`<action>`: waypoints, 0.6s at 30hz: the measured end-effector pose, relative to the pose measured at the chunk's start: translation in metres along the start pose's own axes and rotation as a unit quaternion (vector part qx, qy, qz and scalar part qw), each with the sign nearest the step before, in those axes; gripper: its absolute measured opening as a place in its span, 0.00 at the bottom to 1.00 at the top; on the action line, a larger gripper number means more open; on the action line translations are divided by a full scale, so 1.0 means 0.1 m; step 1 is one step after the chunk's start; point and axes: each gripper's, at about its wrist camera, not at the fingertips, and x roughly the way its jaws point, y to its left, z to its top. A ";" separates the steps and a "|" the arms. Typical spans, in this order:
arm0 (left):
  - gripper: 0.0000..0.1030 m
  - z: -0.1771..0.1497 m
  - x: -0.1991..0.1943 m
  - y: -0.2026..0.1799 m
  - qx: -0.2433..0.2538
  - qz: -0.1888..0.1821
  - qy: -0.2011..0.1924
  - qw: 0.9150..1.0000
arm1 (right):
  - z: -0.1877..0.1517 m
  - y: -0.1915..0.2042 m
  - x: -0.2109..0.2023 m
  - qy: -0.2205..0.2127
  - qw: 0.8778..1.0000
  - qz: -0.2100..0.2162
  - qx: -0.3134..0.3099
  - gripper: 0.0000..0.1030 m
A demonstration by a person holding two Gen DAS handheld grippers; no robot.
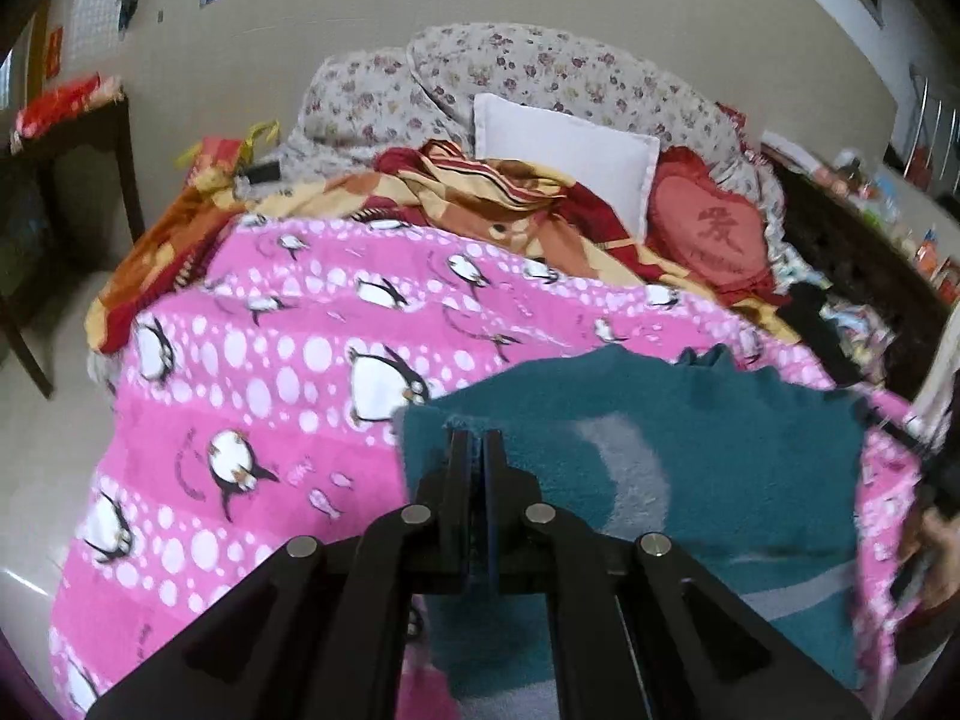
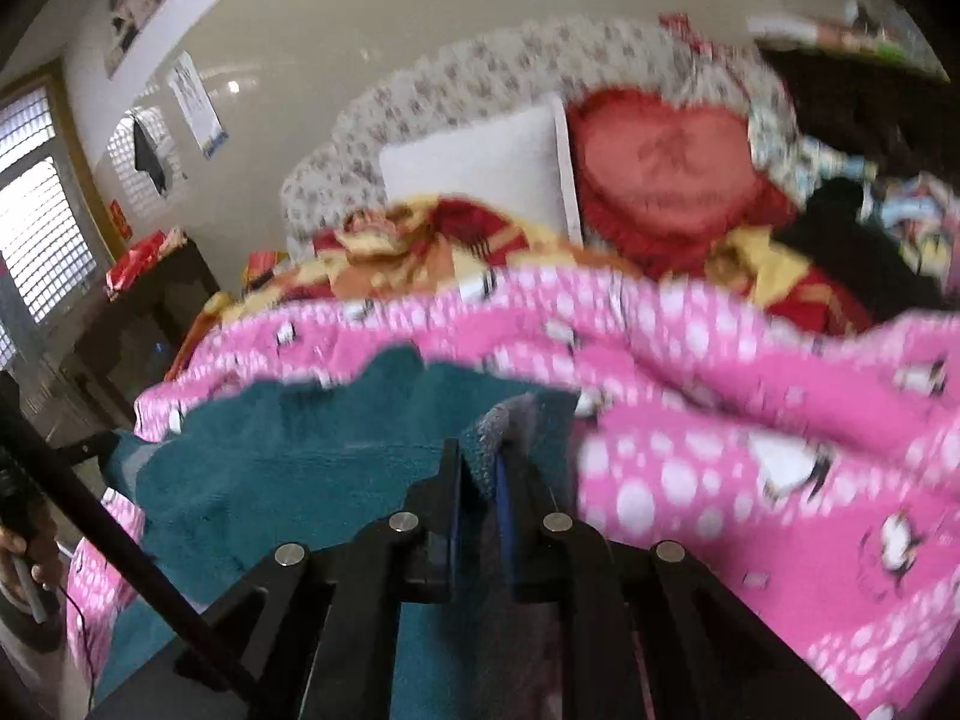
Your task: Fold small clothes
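My left gripper (image 1: 477, 438) is pinched together on the near left corner of the teal garment (image 1: 690, 462), its jaws meeting with only the fabric's edge between them. My right gripper (image 2: 480, 450) is clamped on the garment's (image 2: 288, 468) opposite corner, where a fold of teal and grey cloth bunches up between the narrowly parted jaws. The right view is smeared, so I can only say the cloth seems lifted a little there. The garment spreads between my two grippers, lying on the pink blanket (image 1: 270, 372) with its penguins and white dots. A pale grey crescent marks the teal fleece in the left view, and its far edge is ragged against the pink.

At the left view's right edge I see part of a hand (image 1: 936, 558) on a dark handle; at the right view's left edge a hand (image 2: 24, 564) grips another.

Beyond the blanket lies a rumpled red and yellow quilt (image 1: 480, 204). Behind that a white pillow (image 1: 570, 156) leans beside a red heart cushion (image 1: 714, 234), both against a heap of flowered bedding (image 1: 540, 66). A dark table (image 1: 78, 144) stands by the wall to the left, with something red on top.
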 end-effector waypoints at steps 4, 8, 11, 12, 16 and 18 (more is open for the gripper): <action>0.03 -0.17 0.33 -0.02 0.005 0.022 0.040 0.999 | 0.05 -0.09 0.22 0.007 0.999 -0.024 0.020 0.10; 0.03 -0.29 0.57 0.01 -0.002 0.037 0.061 0.997 | -0.05 -0.10 0.58 0.033 0.998 -0.055 0.005 0.12; 0.04 -0.22 0.48 0.04 -0.007 0.028 0.043 0.999 | 0.00 -0.14 0.43 0.011 0.998 -0.067 0.014 0.28; 0.05 -0.18 0.43 0.06 -0.009 0.024 0.035 0.999 | 0.00 -0.16 0.33 0.003 0.998 -0.065 0.024 0.32; 0.05 -0.08 0.31 0.11 -0.011 0.039 0.015 0.999 | -0.02 -0.01 -0.09 -0.008 0.999 0.018 0.032 0.36; 0.05 -0.07 0.29 0.16 -0.023 0.027 0.020 0.999 | -0.16 0.31 -0.21 0.014 0.998 0.058 -0.025 0.36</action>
